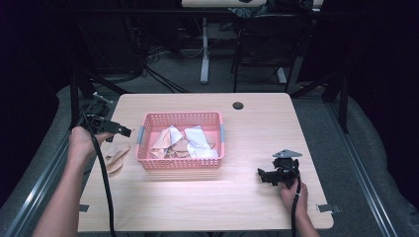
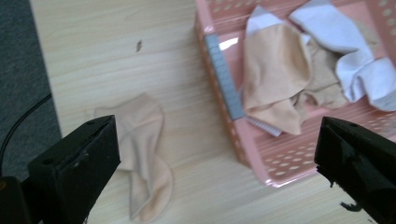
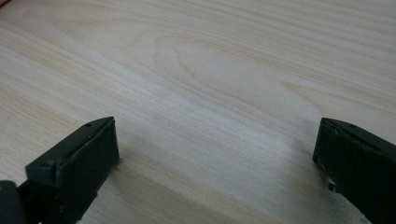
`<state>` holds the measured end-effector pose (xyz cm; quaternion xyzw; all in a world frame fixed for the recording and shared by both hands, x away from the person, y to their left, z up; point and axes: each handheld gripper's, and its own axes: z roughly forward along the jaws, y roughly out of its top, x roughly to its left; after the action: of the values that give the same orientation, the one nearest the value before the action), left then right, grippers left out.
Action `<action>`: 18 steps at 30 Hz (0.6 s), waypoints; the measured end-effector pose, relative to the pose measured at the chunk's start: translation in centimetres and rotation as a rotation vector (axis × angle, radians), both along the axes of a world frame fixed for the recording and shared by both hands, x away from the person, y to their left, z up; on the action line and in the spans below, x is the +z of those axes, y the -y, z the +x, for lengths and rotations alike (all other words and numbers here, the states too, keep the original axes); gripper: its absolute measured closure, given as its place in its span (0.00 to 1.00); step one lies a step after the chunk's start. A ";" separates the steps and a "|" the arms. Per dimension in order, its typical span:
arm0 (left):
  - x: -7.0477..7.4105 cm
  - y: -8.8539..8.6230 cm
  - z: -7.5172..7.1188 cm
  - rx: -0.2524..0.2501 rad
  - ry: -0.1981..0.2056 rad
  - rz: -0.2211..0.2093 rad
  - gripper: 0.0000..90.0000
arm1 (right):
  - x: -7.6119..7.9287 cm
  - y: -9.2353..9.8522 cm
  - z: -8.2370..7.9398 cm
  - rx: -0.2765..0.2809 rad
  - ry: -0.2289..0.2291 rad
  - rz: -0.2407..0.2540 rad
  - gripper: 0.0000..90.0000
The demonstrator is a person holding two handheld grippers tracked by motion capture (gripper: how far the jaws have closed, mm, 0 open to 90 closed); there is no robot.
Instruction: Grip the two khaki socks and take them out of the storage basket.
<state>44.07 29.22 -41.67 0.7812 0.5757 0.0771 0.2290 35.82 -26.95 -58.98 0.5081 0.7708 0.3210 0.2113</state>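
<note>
Socks are being sorted out of the pink basket (image 1: 148, 165) by the looks of it, probably. One beige sock (image 2: 142, 154) is lying flat on the bench (image 1: 207, 207) just left of the basket, while a beige and white pile (image 1: 185, 143) is being kept inside. The left gripper (image 1: 123, 131) is being held above that loose sock, fingers (image 2: 79, 163) spread wide, nothing pinched. The right gripper (image 1: 262, 176) is being parked low over bare wood, well apart from the basket, also gaping and empty, likely kept clear for now.
</note>
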 end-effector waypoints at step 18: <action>-2.1 7.6 2.6 -0.153 -0.011 -0.033 0.00 | 0.0 0.0 0.0 -0.002 0.003 0.005 0.00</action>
<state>46.67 21.66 -43.78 0.8195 0.5166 0.0453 0.2439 35.81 -26.90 -59.02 0.5090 0.7690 0.3236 0.2116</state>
